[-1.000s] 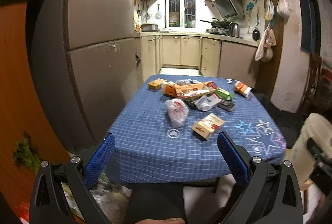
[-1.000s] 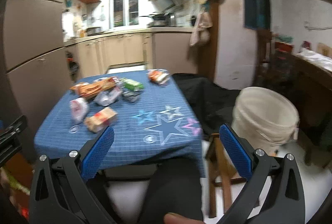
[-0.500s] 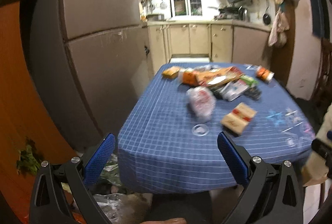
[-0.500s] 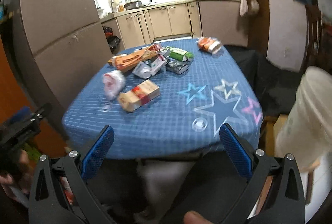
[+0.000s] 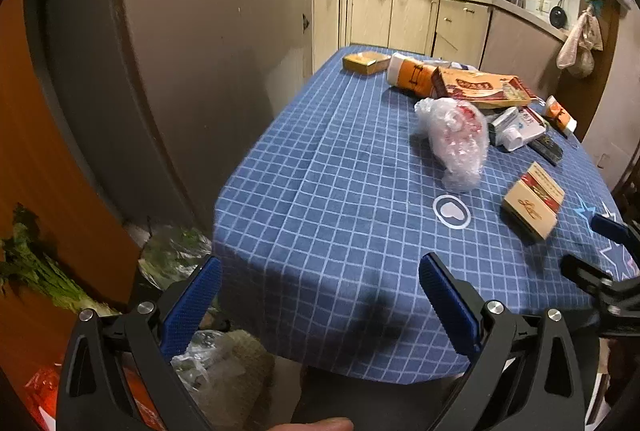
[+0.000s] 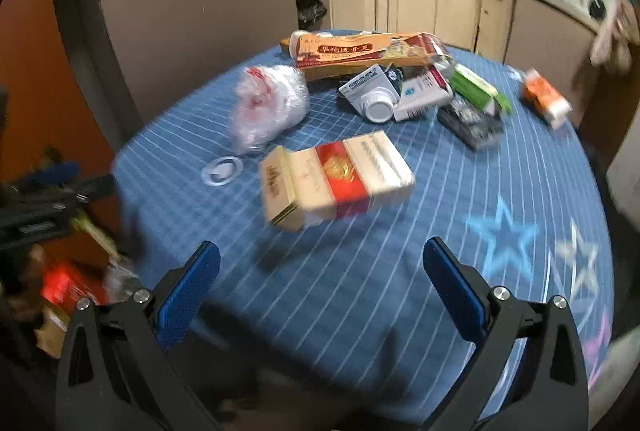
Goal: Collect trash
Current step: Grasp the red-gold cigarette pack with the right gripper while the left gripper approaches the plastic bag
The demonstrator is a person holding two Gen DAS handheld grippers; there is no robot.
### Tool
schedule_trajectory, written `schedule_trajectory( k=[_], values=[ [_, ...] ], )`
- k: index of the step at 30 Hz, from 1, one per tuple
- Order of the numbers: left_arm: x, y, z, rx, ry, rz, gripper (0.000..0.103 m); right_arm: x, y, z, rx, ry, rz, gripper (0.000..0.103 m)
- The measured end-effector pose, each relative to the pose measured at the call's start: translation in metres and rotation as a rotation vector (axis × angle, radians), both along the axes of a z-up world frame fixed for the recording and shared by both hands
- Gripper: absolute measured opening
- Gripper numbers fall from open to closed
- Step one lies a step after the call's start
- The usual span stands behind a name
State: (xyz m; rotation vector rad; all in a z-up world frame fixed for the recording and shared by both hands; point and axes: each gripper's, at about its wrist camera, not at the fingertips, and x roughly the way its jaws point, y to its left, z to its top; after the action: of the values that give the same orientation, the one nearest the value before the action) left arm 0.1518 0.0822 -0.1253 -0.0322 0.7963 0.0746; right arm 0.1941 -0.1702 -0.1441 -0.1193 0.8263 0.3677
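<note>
My left gripper point(image 5: 320, 295) hovers low at near edge of blue checked tablecloth point(image 5: 320, 167), fingers spread wide, empty. My right gripper point(image 6: 322, 281) hovers over cloth, also spread wide, holding nothing. Red-and-cream carton point(image 6: 336, 181) lies flat just ahead of right gripper, apart from it. Crumpled plastic bag point(image 6: 268, 107) beyond, to its left. Pile of boxes point(image 6: 404, 79) farther back. View blurred.

On the blue checked tablecloth point(image 6: 360, 291): one crumpled plastic bag point(image 6: 268, 107), one red-and-cream carton point(image 6: 336, 181), one long orange box point(image 6: 360, 53), one green box point(image 6: 478, 89), one small yellow box point(image 5: 366, 62), two orange-and-white cartons point(image 5: 412, 76) point(image 6: 545, 102), one white-capped bottle point(image 6: 374, 95)
</note>
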Motion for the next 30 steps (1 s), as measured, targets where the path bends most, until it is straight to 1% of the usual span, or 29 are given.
schedule_trajectory(
  k=[3, 7, 9, 11, 12, 15, 17, 18, 19, 20, 22, 23, 24, 25, 26, 27, 28, 29, 30],
  values=[
    [0.010, 0.001, -0.004, -0.007, 0.012, 0.002, 0.098, 0.026, 0.001, -0.009, 0.003, 0.044, 0.055, 0.098],
    [0.022, 0.002, -0.009, -0.015, 0.029, -0.001, 0.098, 0.046, 0.006, -0.016, -0.046, 0.056, 0.085, 0.098],
    [0.028, 0.000, -0.006, -0.013, 0.023, -0.018, 0.098, 0.057, 0.004, -0.016, -0.018, 0.087, 0.098, 0.098],
    [0.036, -0.003, -0.001, -0.016, 0.009, -0.038, 0.098, 0.062, 0.002, -0.014, 0.002, 0.087, 0.113, 0.098],
    [0.040, -0.005, 0.005, -0.025, -0.002, -0.056, 0.098, 0.065, 0.000, -0.014, 0.016, 0.101, 0.117, 0.098],
    [0.055, -0.011, 0.017, -0.064, -0.020, -0.112, 0.098, 0.071, -0.005, -0.014, 0.044, 0.097, 0.141, 0.098],
    [0.065, -0.017, 0.023, -0.078, -0.026, -0.139, 0.098, 0.071, -0.005, -0.013, 0.049, 0.079, 0.138, 0.088],
    [0.069, -0.021, 0.026, -0.076, -0.033, -0.154, 0.098, 0.071, -0.007, -0.012, 0.059, 0.066, 0.134, 0.075],
    [0.074, -0.027, 0.029, -0.068, -0.042, -0.176, 0.098, 0.071, -0.010, -0.011, 0.078, 0.060, 0.127, 0.066],
    [0.078, -0.031, 0.030, -0.067, -0.041, -0.191, 0.098, 0.070, -0.012, -0.010, 0.088, 0.059, 0.119, 0.064],
    [0.087, -0.038, 0.030, -0.073, -0.034, -0.211, 0.098, 0.064, -0.019, -0.010, 0.113, 0.051, 0.096, 0.044],
    [0.089, -0.040, 0.030, -0.075, -0.033, -0.210, 0.098, 0.063, -0.023, -0.010, 0.123, 0.051, 0.085, 0.040],
    [0.091, -0.043, 0.030, -0.078, -0.034, -0.209, 0.098, 0.062, -0.027, -0.010, 0.125, 0.051, 0.070, 0.030],
    [0.093, -0.044, 0.029, -0.084, -0.033, -0.207, 0.098, 0.060, -0.031, -0.010, 0.116, 0.049, 0.052, 0.008],
    [0.095, -0.045, 0.028, -0.087, -0.031, -0.205, 0.098, 0.057, -0.037, -0.010, 0.113, 0.051, 0.031, 0.003],
    [0.095, -0.046, 0.026, -0.088, -0.026, -0.204, 0.098, 0.054, -0.047, -0.010, 0.134, 0.064, 0.010, 0.001],
    [0.098, -0.046, 0.024, -0.086, -0.021, -0.203, 0.098, 0.053, -0.055, -0.009, 0.143, 0.074, -0.017, 0.001],
    [0.098, -0.046, 0.022, -0.082, -0.019, -0.201, 0.098, 0.049, -0.062, -0.007, 0.132, 0.078, -0.054, 0.002],
    [0.099, -0.047, 0.020, -0.076, -0.017, -0.200, 0.098, 0.045, -0.066, -0.007, 0.118, 0.080, -0.081, 0.012]
  ],
)
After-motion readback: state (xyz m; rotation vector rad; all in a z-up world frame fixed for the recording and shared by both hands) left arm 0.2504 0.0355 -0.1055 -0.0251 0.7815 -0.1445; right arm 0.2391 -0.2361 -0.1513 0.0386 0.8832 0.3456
